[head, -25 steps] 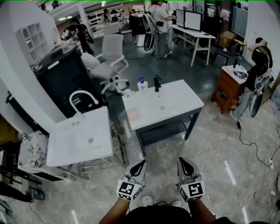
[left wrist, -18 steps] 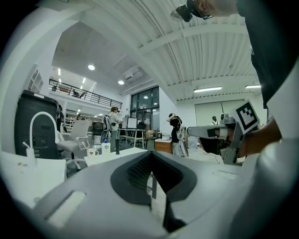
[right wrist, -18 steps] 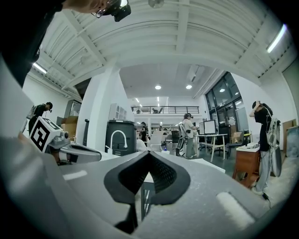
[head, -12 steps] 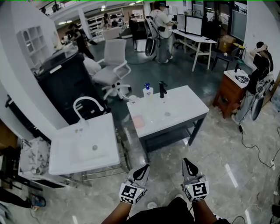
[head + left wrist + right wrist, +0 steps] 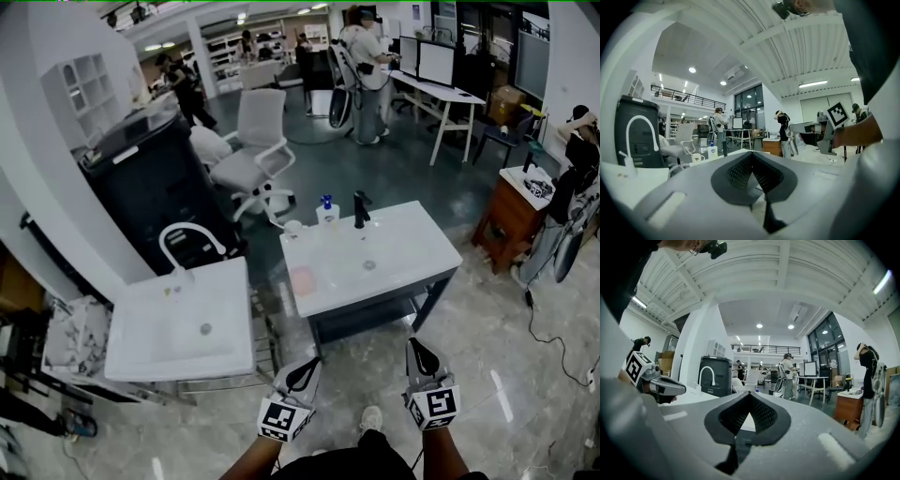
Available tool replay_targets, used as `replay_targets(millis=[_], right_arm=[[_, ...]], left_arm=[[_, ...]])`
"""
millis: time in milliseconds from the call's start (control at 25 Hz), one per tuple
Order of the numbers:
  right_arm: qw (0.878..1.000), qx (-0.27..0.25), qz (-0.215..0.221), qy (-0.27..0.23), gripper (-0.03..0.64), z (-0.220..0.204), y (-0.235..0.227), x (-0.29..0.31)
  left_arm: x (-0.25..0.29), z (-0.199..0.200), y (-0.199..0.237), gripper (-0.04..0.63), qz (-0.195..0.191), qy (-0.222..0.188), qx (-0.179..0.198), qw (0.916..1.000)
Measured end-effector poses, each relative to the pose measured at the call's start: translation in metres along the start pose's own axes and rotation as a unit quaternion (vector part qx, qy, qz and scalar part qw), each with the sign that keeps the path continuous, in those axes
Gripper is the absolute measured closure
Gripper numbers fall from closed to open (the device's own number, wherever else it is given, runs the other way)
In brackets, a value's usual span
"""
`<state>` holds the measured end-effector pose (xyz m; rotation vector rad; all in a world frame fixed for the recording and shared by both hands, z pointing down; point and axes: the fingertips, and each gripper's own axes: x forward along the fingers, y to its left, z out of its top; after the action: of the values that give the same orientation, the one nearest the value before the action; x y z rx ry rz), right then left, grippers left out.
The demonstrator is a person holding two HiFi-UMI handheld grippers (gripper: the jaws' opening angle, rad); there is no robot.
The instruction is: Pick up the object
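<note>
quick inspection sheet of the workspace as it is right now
surface: white sink table ahead, with the grippers short of it; a second sink unit stands to its left.
job's things: nothing held; which object is meant cannot be told.
clutter: bottle and mug by the black faucet at the table's back edge; pink pad near its left edge.
grippers: left gripper and right gripper are low over the floor, jaws together, empty.
cables: cable on the floor at right.
surroundings: chair, black cabinet, people behind.
</note>
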<state>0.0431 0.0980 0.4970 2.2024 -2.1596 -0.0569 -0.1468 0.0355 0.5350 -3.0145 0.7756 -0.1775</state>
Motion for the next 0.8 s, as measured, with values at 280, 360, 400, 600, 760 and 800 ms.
replay_targets(millis=[280, 360, 400, 600, 760, 800], right_arm=[[0.998, -0.003, 0.064, 0.003, 0.614, -0.002, -0.018, 0.056], [0.997, -0.017, 0.082, 0.005, 0.614, -0.002, -0.025, 0.070], [0.996, -0.022, 0.088, 0.005, 0.614, -0.002, -0.030, 0.076], [0.992, -0.022, 0.120, 0.015, 0.614, -0.005, -0.054, 0.099], [0.988, -0.014, 0.153, 0.013, 0.614, -0.004, -0.061, 0.112], [0.987, -0.012, 0.162, 0.012, 0.615, -0.004, -0.061, 0.115]], left_arm=[[0.053, 0.009, 0.022, 0.575, 0.042, 0.002, 0.011, 0.9991], [0.066, 0.010, 0.026, 0.576, 0.055, 0.003, 0.009, 0.9984], [0.072, 0.011, 0.028, 0.575, 0.062, 0.006, 0.007, 0.9980], [0.096, 0.014, 0.032, 0.576, 0.094, 0.013, 0.003, 0.9955], [0.113, 0.010, 0.038, 0.576, 0.121, 0.018, -0.005, 0.9925], [0.117, 0.009, 0.038, 0.575, 0.127, 0.023, -0.008, 0.9917]])
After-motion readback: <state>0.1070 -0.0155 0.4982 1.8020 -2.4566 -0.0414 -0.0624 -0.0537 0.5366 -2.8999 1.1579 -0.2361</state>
